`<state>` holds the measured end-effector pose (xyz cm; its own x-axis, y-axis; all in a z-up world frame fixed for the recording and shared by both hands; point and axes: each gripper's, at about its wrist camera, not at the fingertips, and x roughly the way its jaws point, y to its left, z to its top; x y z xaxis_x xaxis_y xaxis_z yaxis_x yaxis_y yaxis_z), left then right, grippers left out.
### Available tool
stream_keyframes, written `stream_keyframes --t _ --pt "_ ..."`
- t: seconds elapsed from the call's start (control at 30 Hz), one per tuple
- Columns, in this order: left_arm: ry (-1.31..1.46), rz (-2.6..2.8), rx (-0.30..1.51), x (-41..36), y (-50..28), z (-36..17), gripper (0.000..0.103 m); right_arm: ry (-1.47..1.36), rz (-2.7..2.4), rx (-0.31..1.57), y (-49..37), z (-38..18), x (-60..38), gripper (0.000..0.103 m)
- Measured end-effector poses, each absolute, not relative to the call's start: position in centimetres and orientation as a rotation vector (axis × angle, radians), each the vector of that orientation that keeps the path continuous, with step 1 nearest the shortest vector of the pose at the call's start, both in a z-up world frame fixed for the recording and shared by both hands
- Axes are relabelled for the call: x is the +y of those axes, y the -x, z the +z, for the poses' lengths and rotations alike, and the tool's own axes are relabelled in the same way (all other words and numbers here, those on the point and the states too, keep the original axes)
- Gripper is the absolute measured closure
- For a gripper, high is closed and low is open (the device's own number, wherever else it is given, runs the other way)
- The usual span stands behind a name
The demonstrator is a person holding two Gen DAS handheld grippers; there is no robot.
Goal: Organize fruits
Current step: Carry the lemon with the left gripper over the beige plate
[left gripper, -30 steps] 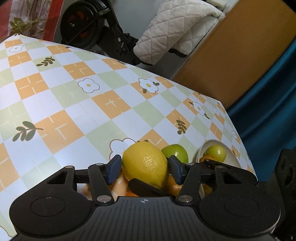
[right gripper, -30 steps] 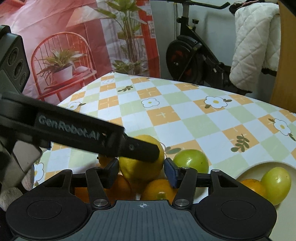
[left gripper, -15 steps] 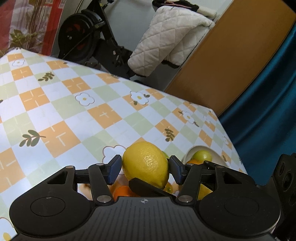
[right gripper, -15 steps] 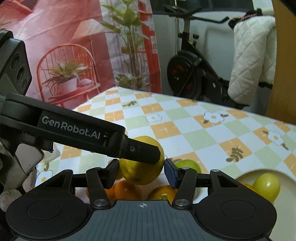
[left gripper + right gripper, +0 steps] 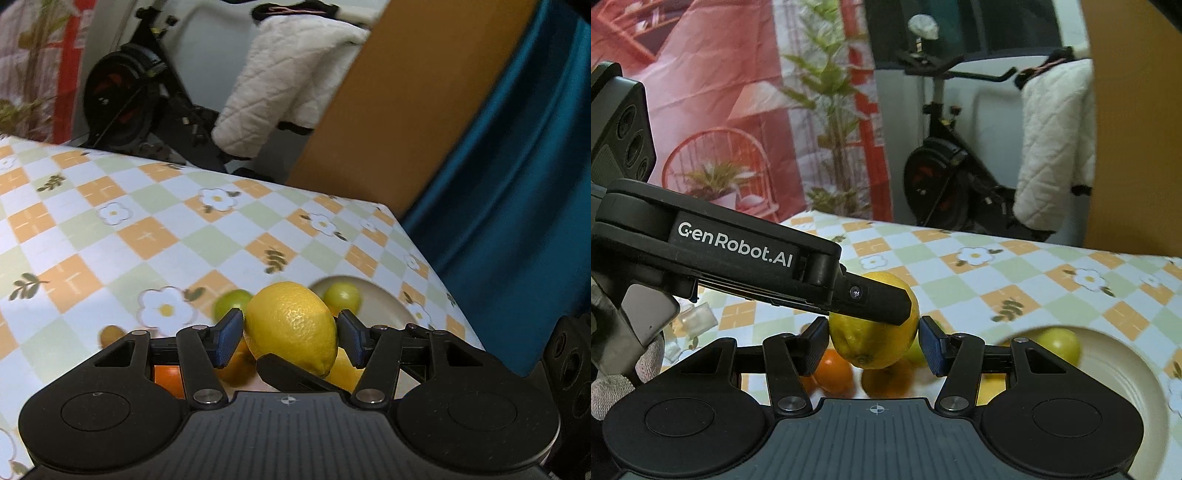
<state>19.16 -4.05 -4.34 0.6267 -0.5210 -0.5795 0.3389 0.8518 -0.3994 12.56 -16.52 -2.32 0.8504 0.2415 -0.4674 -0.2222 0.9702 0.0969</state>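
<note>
I have one lemon gripped crosswise by both claws, left claw and right claw each clamped on it, so it can't roll. It hangs above the worktop, with the bowl near right.

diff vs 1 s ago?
The lemon has been lifted off the fruit pile, toward the plate; more room background now shows. Unchanged: left gripper and right gripper both stay clamped on the lemon, and the green fruit stays on the plate.
</note>
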Motion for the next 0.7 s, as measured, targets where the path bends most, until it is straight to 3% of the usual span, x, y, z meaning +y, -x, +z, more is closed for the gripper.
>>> stream_keyframes --t 0.7 --pt "0.047 -0.632 0.784 -18.2 -20.9 -5.6 0.044 -0.193 0.034 0.441 -9.3 -5.8 -30.7 0.054"
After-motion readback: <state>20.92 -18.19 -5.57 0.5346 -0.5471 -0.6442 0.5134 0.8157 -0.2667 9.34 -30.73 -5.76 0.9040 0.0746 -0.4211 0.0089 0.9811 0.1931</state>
